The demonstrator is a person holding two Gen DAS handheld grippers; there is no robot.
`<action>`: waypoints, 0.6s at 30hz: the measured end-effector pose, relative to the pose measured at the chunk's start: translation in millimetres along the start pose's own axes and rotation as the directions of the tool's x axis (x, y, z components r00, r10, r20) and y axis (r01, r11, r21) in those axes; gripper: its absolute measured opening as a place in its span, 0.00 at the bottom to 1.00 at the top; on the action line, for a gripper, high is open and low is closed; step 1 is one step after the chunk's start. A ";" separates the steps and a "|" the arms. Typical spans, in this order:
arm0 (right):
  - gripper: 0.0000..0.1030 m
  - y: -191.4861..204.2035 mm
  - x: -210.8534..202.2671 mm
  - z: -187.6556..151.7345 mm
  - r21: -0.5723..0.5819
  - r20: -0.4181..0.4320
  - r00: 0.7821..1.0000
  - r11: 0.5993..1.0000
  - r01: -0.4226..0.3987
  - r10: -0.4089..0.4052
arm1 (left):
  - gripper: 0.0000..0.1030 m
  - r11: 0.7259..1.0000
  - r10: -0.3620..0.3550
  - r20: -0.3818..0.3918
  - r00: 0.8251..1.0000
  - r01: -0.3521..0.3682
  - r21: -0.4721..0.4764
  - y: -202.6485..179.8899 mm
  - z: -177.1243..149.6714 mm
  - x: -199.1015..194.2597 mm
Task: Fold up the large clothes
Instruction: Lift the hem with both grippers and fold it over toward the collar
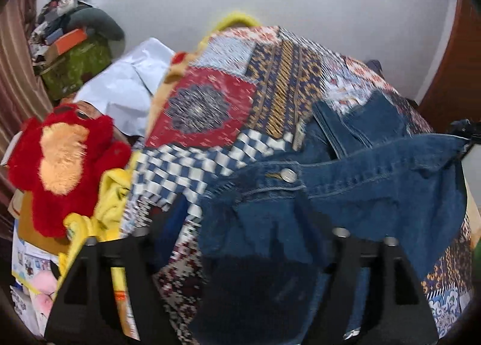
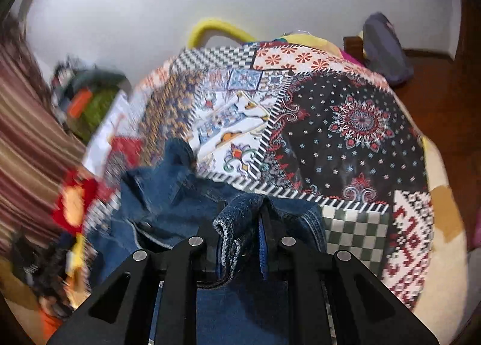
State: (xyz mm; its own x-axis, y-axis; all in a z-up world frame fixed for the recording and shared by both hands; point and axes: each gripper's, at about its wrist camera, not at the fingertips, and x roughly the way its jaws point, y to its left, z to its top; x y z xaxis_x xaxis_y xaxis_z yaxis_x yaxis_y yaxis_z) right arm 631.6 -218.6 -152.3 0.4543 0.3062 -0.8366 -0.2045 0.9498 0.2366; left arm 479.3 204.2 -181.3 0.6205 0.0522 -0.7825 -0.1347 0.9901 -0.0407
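A pair of blue denim jeans (image 1: 375, 182) lies over a patchwork bedspread (image 1: 216, 104), waistband and metal button (image 1: 288, 175) up. In the left wrist view the denim drapes over my left gripper (image 1: 240, 224) and hides its fingertips. In the right wrist view my right gripper (image 2: 240, 221) is shut on a bunched fold of the jeans (image 2: 237, 212) and holds it above the bedspread (image 2: 345, 134). More denim (image 2: 162, 194) trails to the left.
A red and orange plush toy (image 1: 63, 164) and yellow cloth (image 1: 111, 200) sit at the bed's left edge. White cloth (image 1: 126, 86) and a cluttered green box (image 1: 75, 65) stand behind. A striped curtain (image 2: 30, 134) hangs at left. A purple bag (image 2: 384, 50) rests at the far right.
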 end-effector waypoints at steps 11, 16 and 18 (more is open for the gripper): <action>0.13 7.1 37.2 -18.3 -0.170 -0.042 0.984 0.972 0.161 -0.170 | 0.81 0.981 0.174 -0.157 0.972 -0.158 0.112 -24.9 -20.5 94.7; 0.13 -29.9 29.6 -7.0 -0.017 -0.093 0.994 0.999 -0.051 0.049 | 0.81 0.972 0.224 -0.118 0.968 -0.212 0.106 -21.8 -23.6 89.2; 0.13 -37.5 23.3 -5.9 0.014 -0.096 0.990 0.995 -0.098 0.099 | 0.87 0.947 0.310 -0.091 0.946 -0.299 0.118 -14.5 -24.8 84.7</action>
State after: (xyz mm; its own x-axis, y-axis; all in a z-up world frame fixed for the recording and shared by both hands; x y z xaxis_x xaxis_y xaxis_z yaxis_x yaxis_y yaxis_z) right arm 644.8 -247.4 -183.5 0.3462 0.3912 -0.8527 -0.2363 0.9160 0.3242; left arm 514.7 191.0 -262.4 0.4752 0.3442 -0.8097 -0.2216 0.9374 0.2685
